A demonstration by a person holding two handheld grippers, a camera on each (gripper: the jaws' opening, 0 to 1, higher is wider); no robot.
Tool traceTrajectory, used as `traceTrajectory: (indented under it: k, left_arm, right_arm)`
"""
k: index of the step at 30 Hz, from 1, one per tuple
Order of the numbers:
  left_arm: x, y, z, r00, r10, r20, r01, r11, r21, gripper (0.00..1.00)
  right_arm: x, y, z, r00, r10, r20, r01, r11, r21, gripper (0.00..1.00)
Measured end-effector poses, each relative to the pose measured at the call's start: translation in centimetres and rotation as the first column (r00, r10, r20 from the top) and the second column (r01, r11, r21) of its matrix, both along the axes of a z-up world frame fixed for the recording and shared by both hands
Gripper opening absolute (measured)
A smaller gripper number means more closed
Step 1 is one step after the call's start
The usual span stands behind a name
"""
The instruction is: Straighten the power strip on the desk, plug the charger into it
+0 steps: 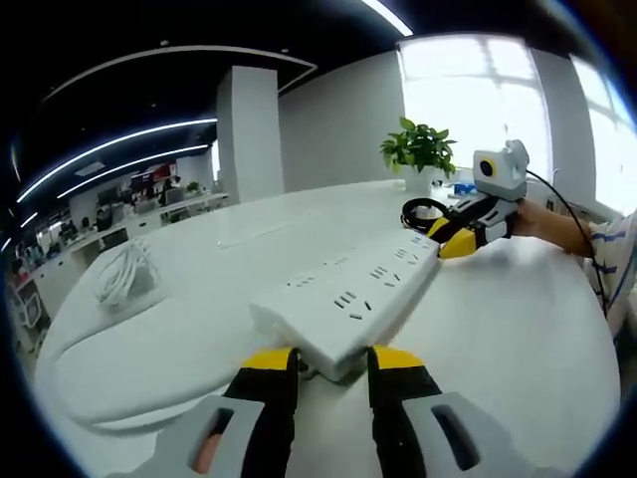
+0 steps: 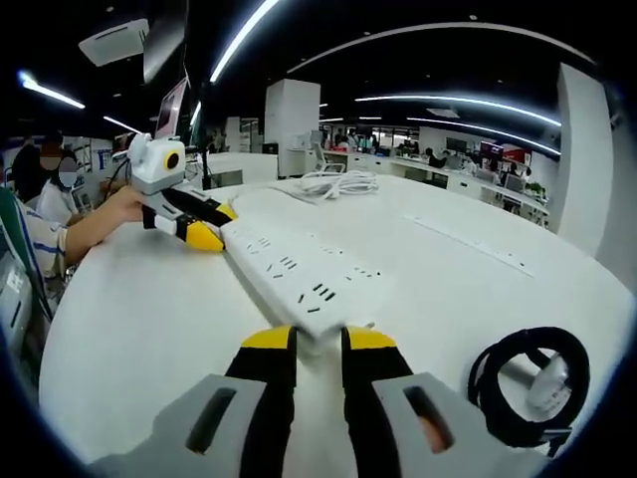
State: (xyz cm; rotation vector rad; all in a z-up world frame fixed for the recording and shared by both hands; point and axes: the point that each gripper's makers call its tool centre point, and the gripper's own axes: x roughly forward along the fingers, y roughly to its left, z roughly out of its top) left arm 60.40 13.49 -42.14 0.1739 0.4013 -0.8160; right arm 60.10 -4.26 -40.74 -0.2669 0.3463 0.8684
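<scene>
A: Where is the power strip (image 1: pixel 350 296)?

B: It lies flat on the white desk (image 1: pixel 518 329), long and white. In the left gripper view its near end sits right between the jaws of the left gripper (image 1: pixel 332 360), at 6 o'clock. The strip runs up toward 2 o'clock, and the right gripper (image 1: pixel 445 237) meets its far end there.

A: Are the jaws squeezing it?

B: The left jaws are close in on the end of the strip and hold it. In the right gripper view the right gripper (image 2: pixel 318 341) has its jaws almost together, pinching the near end of the power strip (image 2: pixel 304 271) at 6 o'clock. The left gripper (image 2: pixel 211 227) is at the other end, near 10 o'clock.

A: How many things can you count?

B: One power strip, two grippers. One coil of black cable with a white charger (image 2: pixel 550 384) in it — at 4 o'clock in the right gripper view, well apart from the strip. One bundle of white cord (image 2: pixel 338 182) at 12 o'clock. One green plant (image 1: pixel 420 149) in the left gripper view, behind the right gripper.
</scene>
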Motion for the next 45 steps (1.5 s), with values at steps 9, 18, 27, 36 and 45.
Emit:
traceTrajectory:
  k: [9, 18, 27, 36, 45]
  left_arm:
    - [-0.6, -0.3, 0.2, 1.0, -0.013, -0.005, 0.013, 1.0, -0.006, 0.27]
    - [-1.4, -0.7, 0.2, 1.0, -0.03, -0.005, 0.03, 1.0, -0.005, 0.26]
    - [-2.1, -1.1, 0.3, 0.999, -0.037, -0.006, 0.037, 0.999, -0.003, 0.26]
    - [-2.8, -1.5, 0.2, 0.999, -0.046, -0.013, 0.046, 0.999, -0.014, 0.26]
    - [-3.5, -1.9, 0.1, 0.999, -0.052, -0.014, 0.051, 0.999, -0.013, 0.26]
  right_arm:
    - [-0.9, -0.4, 0.1, 1.0, -0.009, -0.002, 0.009, 1.0, 0.01, 0.17]
    - [-1.9, -0.8, 0.2, 1.0, -0.017, -0.005, 0.017, 1.0, 0.016, 0.17]
    - [-2.8, -1.2, 0.2, 1.0, -0.023, -0.013, 0.024, 0.999, 0.035, 0.17]
    - [-3.3, -1.6, 0.1, 1.0, -0.024, -0.015, 0.025, 0.999, 0.038, 0.17]
    - [-4.0, -2.0, 0.1, 1.0, -0.021, -0.015, 0.022, 0.999, 0.036, 0.16]
